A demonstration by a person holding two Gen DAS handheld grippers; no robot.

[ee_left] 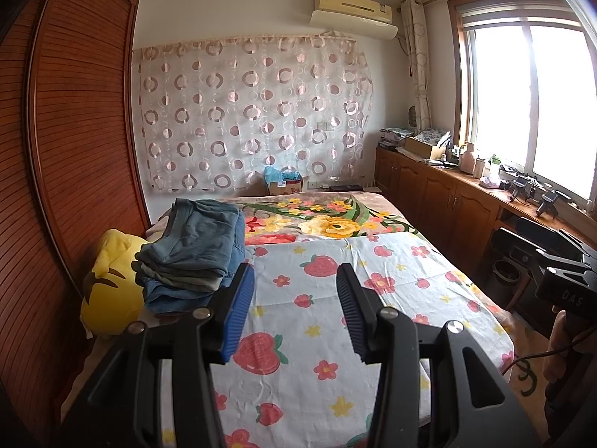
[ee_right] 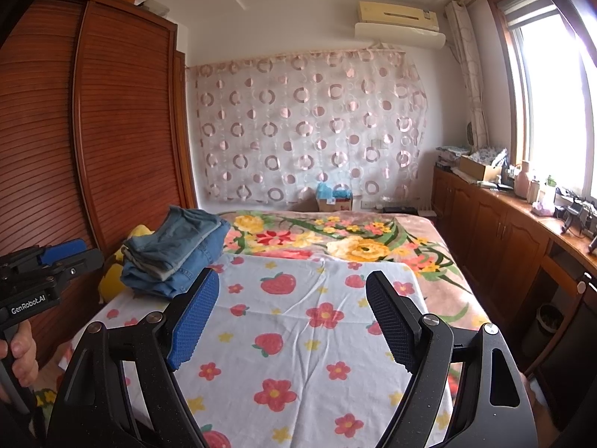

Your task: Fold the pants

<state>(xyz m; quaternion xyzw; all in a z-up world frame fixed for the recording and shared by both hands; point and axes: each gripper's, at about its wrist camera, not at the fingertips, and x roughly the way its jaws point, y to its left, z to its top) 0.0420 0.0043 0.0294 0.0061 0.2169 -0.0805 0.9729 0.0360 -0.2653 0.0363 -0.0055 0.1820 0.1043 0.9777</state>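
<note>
The left gripper [ee_left: 296, 311] and the right gripper [ee_right: 293, 321] are held over the strawberry sheet [ee_left: 373, 298], jaws apart and nothing between them. The pants [ee_left: 194, 254] are found stacked, already folded, at ten o'clock beside a yellow plush toy [ee_left: 112, 291], presumably set aside to leave the sheet free for folding.
</note>
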